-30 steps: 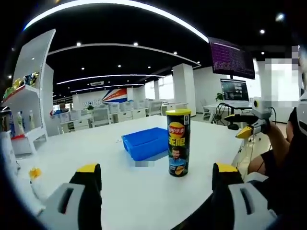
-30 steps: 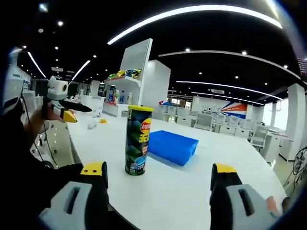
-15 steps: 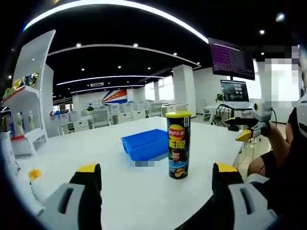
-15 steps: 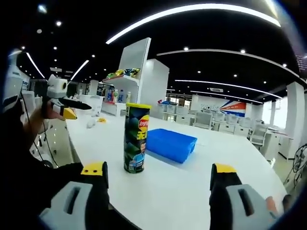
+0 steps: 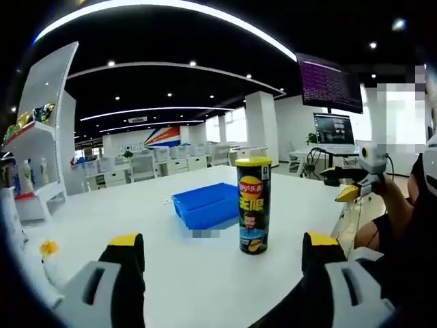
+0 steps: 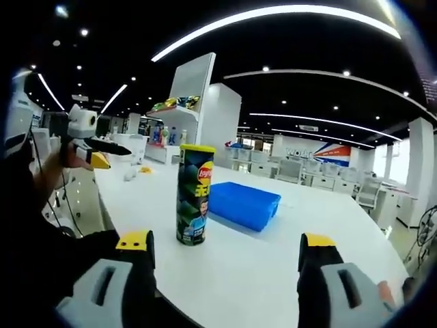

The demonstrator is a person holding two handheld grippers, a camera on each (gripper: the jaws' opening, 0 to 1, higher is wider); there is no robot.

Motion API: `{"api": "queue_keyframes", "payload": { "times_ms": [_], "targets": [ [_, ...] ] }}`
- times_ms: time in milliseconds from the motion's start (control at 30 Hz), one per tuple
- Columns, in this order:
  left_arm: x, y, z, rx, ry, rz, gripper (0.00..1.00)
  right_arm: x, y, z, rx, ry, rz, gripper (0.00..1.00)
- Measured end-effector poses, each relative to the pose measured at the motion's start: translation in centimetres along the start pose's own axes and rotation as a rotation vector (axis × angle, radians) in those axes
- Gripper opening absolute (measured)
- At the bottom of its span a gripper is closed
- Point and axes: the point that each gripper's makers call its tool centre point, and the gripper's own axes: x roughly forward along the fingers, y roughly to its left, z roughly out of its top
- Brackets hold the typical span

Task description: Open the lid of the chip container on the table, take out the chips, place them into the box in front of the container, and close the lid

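Observation:
A tall chip can [image 5: 254,205] with a yellow lid stands upright on the white table [image 5: 171,273], lid on. Just behind it lies a shallow blue box [image 5: 205,203]. In the right gripper view the same can [image 6: 194,195] stands left of centre with the blue box [image 6: 244,205] to its right. My left gripper [image 5: 222,263] is open, well short of the can, with nothing between its jaws. My right gripper [image 6: 222,263] is open too, also short of the can. Each gripper shows in the other's view: the right one [image 5: 351,188] and the left one [image 6: 95,154], held up in a hand.
A white shelf unit with bottles and packets [image 5: 34,164] stands past the table's left side. A small yellow thing [image 5: 48,247] lies near the left edge. Monitors [image 5: 332,130] and rows of office desks [image 5: 157,162] fill the background.
The right gripper view has drifted slightly, the can sitting a bit left of where it was a second ago. The left gripper view is nearly unchanged; the held-up right gripper shifted a little.

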Motion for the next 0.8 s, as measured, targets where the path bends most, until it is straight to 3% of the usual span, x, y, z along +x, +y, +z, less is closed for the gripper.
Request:
{"api": "queue_keyframes", "payload": {
  "times_ms": [500,800],
  "targets": [
    [0.4,-0.3,0.8,-0.009,-0.039,-0.020,0.95,-0.1,0.1,0.5,-0.010,-0.003,-0.003,0.81],
    [2.6,-1.3,0.2,0.019,-0.040,-0.065,0.95,-0.1,0.0,0.7,-0.021,0.000,-0.011,0.80]
  ]
}}
